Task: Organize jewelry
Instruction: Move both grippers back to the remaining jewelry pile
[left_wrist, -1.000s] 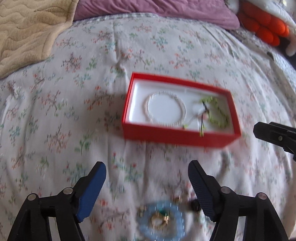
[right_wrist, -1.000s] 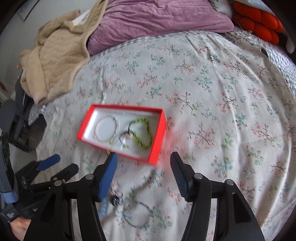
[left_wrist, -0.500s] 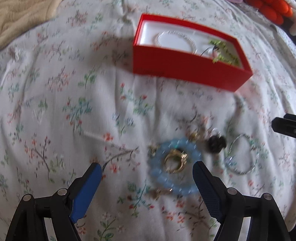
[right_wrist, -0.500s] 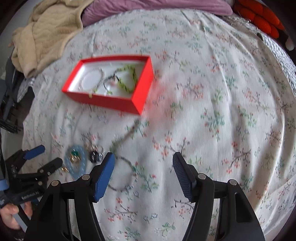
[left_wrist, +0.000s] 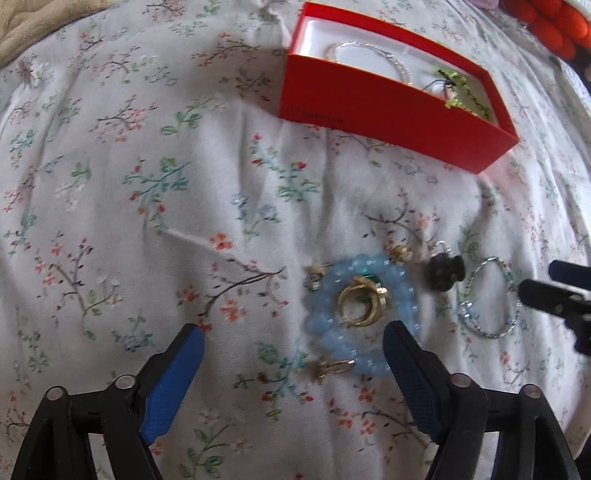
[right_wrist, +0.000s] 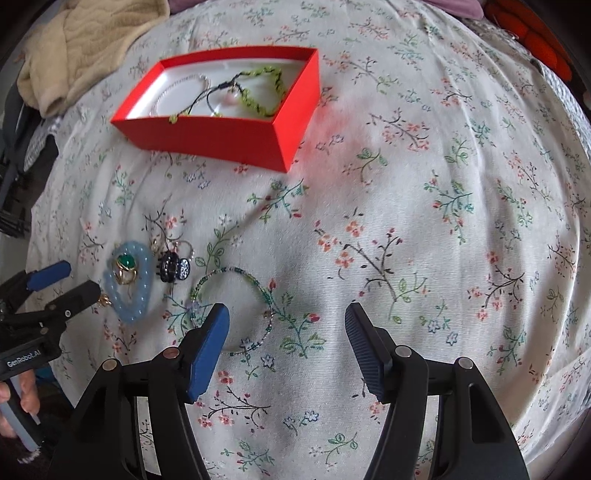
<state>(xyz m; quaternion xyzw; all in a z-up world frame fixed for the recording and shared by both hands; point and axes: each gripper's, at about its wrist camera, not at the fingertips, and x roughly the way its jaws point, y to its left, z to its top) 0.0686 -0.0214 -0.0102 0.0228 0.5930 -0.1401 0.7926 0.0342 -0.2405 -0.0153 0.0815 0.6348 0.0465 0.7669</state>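
Observation:
A red box (left_wrist: 391, 99) (right_wrist: 207, 136) on the floral bedspread holds a white bead bracelet (left_wrist: 369, 50) and a green braided bracelet (right_wrist: 266, 88). In front of it lie a pale blue bead bracelet (left_wrist: 400, 280) (right_wrist: 142, 291) with a gold ring (left_wrist: 364, 301) inside it, small gold earrings (left_wrist: 332, 367), a black hair clip (left_wrist: 445, 273) (right_wrist: 170, 266) and a thin beaded hoop bracelet (left_wrist: 489, 295) (right_wrist: 236, 306). My left gripper (left_wrist: 291, 352) is open and empty, just short of the blue bracelet. My right gripper (right_wrist: 286, 328) is open and empty, over the hoop bracelet's right side.
A beige blanket (right_wrist: 77, 48) lies at the back left, orange cushions (left_wrist: 546, 22) at the back right. The bed's left edge (right_wrist: 33, 206) drops off beside the jewelry. My right gripper's finger shows at the right edge of the left wrist view (left_wrist: 554, 291).
Both grippers have dropped lower and closer to the loose jewelry; the box has slid toward the top of both views. Both stay open and empty.

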